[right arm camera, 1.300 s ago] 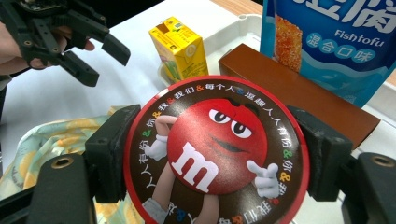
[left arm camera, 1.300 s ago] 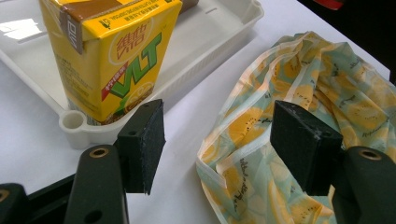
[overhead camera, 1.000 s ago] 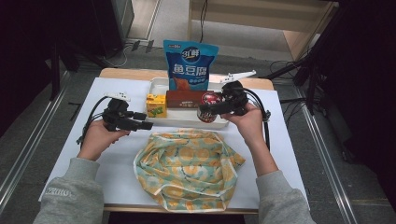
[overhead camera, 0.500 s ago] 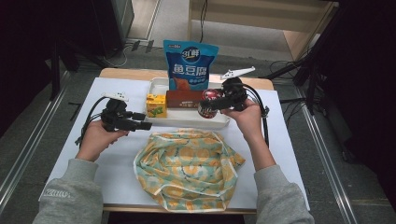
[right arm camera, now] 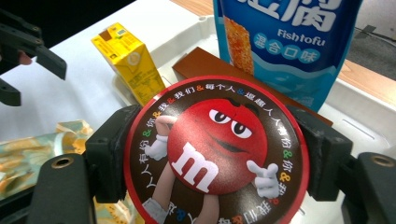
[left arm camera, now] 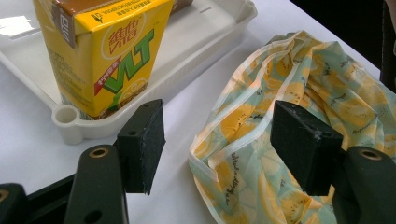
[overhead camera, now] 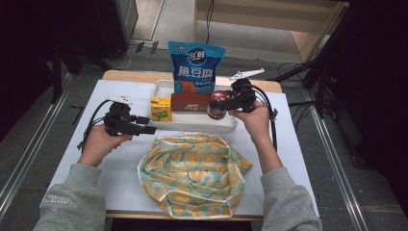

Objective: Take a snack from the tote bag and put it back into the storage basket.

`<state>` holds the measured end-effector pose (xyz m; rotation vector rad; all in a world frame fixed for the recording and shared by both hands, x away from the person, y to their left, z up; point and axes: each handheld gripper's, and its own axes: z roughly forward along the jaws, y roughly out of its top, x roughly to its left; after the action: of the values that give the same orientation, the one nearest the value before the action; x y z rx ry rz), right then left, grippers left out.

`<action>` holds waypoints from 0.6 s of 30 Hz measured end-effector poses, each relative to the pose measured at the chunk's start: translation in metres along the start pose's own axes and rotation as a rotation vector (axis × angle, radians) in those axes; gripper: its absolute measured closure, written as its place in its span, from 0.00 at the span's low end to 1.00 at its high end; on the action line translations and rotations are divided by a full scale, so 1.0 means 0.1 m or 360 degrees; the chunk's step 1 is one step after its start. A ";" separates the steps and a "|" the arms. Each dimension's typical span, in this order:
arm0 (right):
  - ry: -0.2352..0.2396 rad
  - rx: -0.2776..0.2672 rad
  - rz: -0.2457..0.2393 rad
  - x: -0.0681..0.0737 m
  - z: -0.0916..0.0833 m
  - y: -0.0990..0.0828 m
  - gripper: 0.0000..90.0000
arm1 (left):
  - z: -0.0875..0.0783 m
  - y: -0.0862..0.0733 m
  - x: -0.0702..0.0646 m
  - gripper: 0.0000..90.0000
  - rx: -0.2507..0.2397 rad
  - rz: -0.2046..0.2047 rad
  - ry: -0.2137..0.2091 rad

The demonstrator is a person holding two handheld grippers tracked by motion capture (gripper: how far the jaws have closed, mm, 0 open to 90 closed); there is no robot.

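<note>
The tray (overhead camera: 192,126) stands at the far middle of the table (overhead camera: 298,159). In it, the juice carton (overhead camera: 161,109) is at the left end, the flat box (overhead camera: 191,102) right of it, and the snack bag (overhead camera: 195,67) upright behind the box. My right gripper (overhead camera: 219,106) holds the candy tin (overhead camera: 217,104) over the tray's right part. The cloth bag (overhead camera: 192,173) lies before the tray, and my left gripper (overhead camera: 144,130) is left of it.

Reading "VLT" in green on the yellow drink carton (left arm camera: 100,60); showing "Fishtofu" on the blue snack bag (right arm camera: 299,42), with "31" near its top in the high view; bearing a white "m" on the red-faced round candy tin (right arm camera: 215,149).
</note>
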<state>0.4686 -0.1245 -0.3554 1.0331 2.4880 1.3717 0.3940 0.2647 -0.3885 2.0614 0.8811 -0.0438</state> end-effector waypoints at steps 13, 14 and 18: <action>-0.0058 0.0031 0.0036 -0.14 0.12 -0.08 0.28 | 0.01 0.00 -0.01 0.40 -0.0001 -0.0002 -0.0005; -0.0059 0.0037 0.0036 -0.15 0.13 -0.09 0.28 | 0.00 0.00 -0.01 0.40 -0.0003 -0.0003 -0.0006; -0.0072 0.0033 0.0023 -0.17 0.16 -0.11 0.28 | 0.00 0.00 -0.01 0.40 -0.0004 -0.0001 -0.0005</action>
<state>0.4820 -0.1275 -0.3772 1.0757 2.4722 1.3141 0.3932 0.2642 -0.3883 2.0581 0.8794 -0.0464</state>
